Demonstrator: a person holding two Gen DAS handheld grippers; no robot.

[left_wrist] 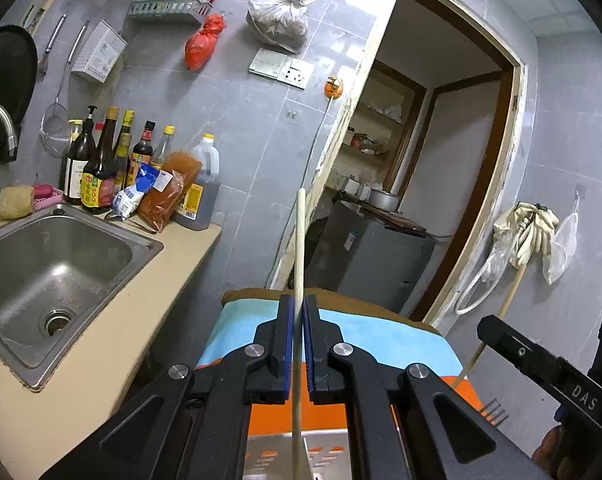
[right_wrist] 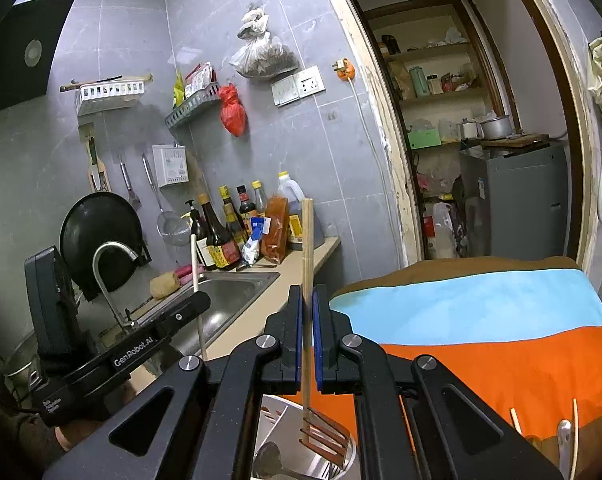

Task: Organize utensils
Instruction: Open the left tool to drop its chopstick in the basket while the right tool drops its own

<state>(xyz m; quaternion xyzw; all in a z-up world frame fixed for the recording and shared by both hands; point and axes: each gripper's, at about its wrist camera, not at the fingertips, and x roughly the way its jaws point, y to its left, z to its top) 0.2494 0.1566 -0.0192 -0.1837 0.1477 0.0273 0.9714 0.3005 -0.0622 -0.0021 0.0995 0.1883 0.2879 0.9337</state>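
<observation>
right tool (right_wrist: 309,336) clamps wooden fork (right_wrist: 308,280) upright | holder (right_wrist: 343,460) directly below its tines | left tool (left_wrist: 299,344) grips chopstick (left_wrist: 299,248)

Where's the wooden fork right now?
In the right wrist view the wooden fork stands upright, clamped in the right gripper, its tines low over the metal utensil holder at the bottom centre, beside the striped cloth.

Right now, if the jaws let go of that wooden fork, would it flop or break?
The fork looks like stiff wood with a straight handle, so it probably wouldn't flop. It seems thin and light, so it would likely drop tines-first into the holder below, unbroken.
</observation>
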